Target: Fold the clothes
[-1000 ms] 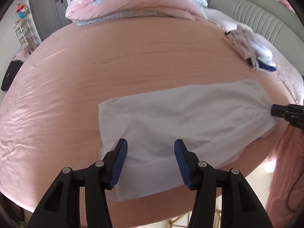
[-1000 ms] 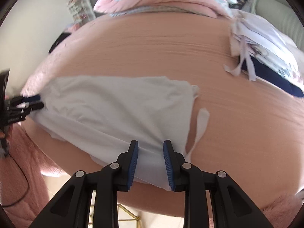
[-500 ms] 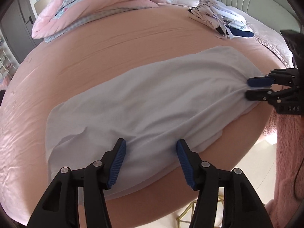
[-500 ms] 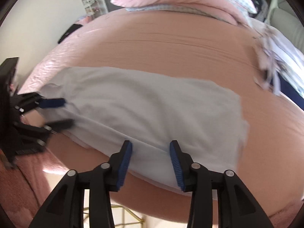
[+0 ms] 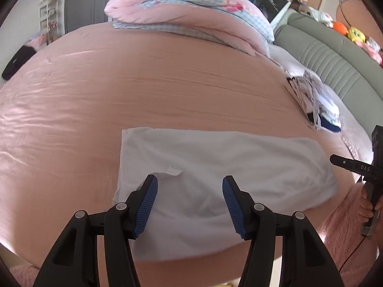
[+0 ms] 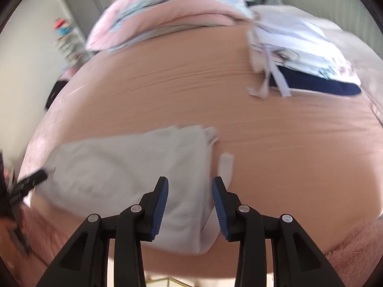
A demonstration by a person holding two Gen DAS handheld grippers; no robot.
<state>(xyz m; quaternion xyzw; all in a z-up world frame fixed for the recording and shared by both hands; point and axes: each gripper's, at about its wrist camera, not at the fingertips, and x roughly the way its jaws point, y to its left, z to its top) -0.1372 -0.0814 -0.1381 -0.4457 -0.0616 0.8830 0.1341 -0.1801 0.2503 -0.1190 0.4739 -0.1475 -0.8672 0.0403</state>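
Just ahead of my left claw [image 5: 190, 203], a pale garment [image 5: 215, 167] lies folded into a long band on the pink bed [image 5: 119, 91], its near edge draping over the bed's rim. The left claw's jaws stand wide apart and hold nothing, with cloth showing in the gap between the blue pads [image 5: 147, 205]. Out to the right of that claw, the left view catches the black body of my right claw [image 5: 352, 166] and the hand [image 5: 368, 205] holding it, past the garment's right end; I cannot tell from there how its jaws stand.

The right view is smeared, but it settles that: the right claw [image 6: 190, 206] has its jaws moderately parted, gripping nothing, and the garment's [image 6: 134, 167] right edge runs down between them. Only here do I see a loose white strap [image 6: 226, 167] trailing beside that edge, just ahead of the right-hand pad. At the far left of this view the other claw appears as a dark blur at the garment's opposite end.

Far ahead of both claws, a pink quilt [image 5: 191, 12] is piled on the bed. Ahead and right, a heap of white and navy clothes [image 6: 306, 55] sits well apart from the garment. The left view alone shows the grey headboard [image 5: 335, 64] with plush toys [image 5: 349, 30] on top.
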